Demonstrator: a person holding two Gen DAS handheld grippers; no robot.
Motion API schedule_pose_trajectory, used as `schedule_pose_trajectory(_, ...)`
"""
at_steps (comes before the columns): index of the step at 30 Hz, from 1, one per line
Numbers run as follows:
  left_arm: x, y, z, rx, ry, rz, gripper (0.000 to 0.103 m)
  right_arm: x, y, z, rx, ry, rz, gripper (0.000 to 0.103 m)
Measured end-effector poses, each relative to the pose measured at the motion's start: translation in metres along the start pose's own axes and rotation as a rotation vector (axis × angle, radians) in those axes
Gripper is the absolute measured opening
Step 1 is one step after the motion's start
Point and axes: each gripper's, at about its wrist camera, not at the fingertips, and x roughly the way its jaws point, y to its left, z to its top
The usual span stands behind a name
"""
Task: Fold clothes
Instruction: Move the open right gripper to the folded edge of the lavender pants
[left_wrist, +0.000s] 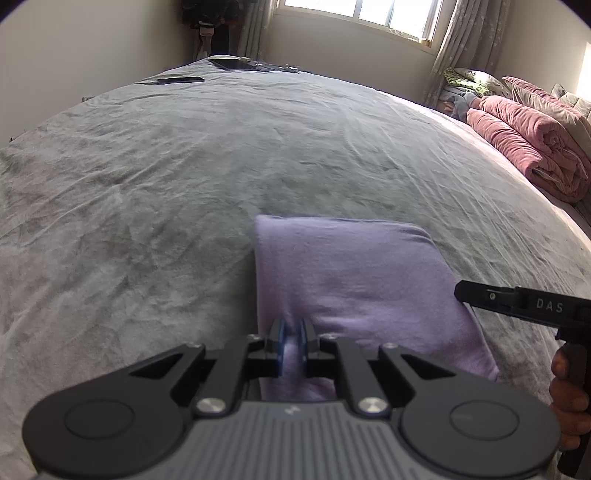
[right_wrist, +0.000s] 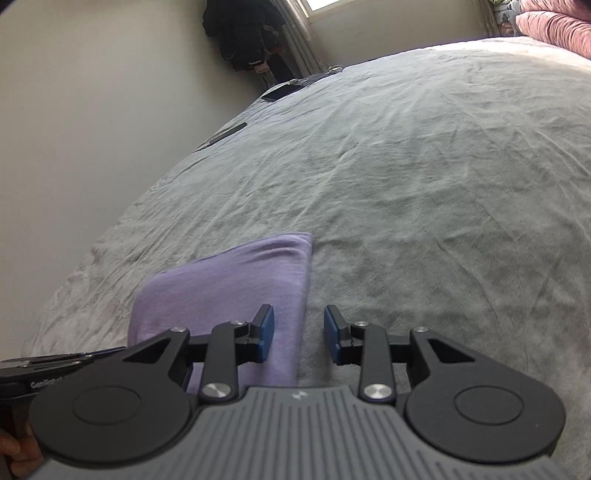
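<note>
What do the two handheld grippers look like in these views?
Both match: a grey ribbed body, black rounded housings on each side, black linkage arms with silver screws, and blue pads on black fingers. The left gripper and right gripper show this from their own cameras. The right one's side carries white "DAS" lettering; the left one's side shows partial white lettering. No sleeves or cables are visible.

Quick count from my end — one folded purple garment (left_wrist: 354, 280) mid-frame, two grippers, my left gripper (left_wrist: 291, 343) and right gripper (right_wrist: 299, 338), two dark flat devices (left_wrist: 181, 79) upper left, one rolled pink quilt (left_wrist: 532, 147) at right.
</note>
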Motion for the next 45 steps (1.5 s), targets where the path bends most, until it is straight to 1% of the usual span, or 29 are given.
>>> schedule_pose_trajectory(11, 0.000, 0.002, 0.000, -0.013, 0.002, -0.006, 0.009, -0.004, -0.011, -0.011, 0.095, 0.053, 0.128, 0.034)
schedule_pose_trajectory(18, 0.001, 0.004, 0.001, -0.020, 0.005, -0.011, 0.009, -0.012, -0.034, -0.018, 0.190, 0.092, 0.254, 0.034)
schedule_pose_trajectory(28, 0.003, 0.010, 0.002, -0.048, 0.008, -0.023, 0.010, -0.024, -0.033, -0.021, 0.201, 0.099, 0.266, 0.034)
schedule_pose_trajectory(36, 0.002, 0.036, 0.007, -0.193, 0.022, -0.056, 0.011, -0.026, -0.032, -0.021, 0.241, 0.094, 0.281, 0.034)
schedule_pose_trajectory(40, 0.000, 0.037, 0.009, -0.191, 0.010, -0.051, 0.011, -0.020, -0.034, -0.016, 0.254, 0.094, 0.284, 0.034)
schedule_pose_trajectory(45, 0.003, 0.036, 0.009, -0.185, 0.025, -0.049, 0.011, -0.007, -0.036, -0.008, 0.284, 0.094, 0.297, 0.034)
